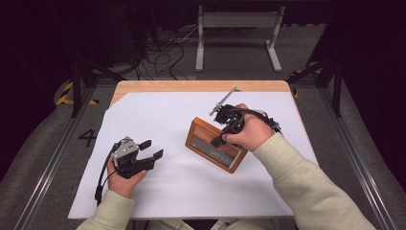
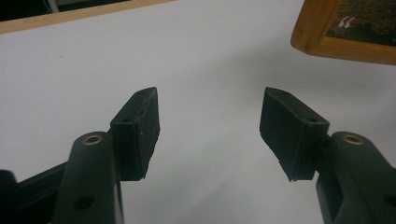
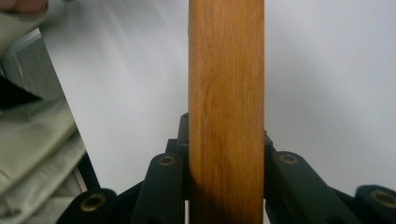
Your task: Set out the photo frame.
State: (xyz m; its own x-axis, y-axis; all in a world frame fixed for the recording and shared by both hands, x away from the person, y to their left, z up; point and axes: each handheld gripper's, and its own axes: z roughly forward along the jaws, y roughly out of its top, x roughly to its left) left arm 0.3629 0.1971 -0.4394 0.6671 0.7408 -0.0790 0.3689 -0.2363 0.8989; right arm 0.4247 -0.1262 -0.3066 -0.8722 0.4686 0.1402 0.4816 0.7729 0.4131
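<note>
The wooden picture frame [image 1: 216, 144] is clamped edge-on between the jaws of the right gripper [image 1: 225, 136], one end tilted up off the white sheet [image 1: 182, 187]. The left gripper [image 1: 149, 149] is held wide and empty, the frame well off to its right.

Open tongs [image 2: 210, 135] hover near wooden frame [image 2: 327, 44].
</note>
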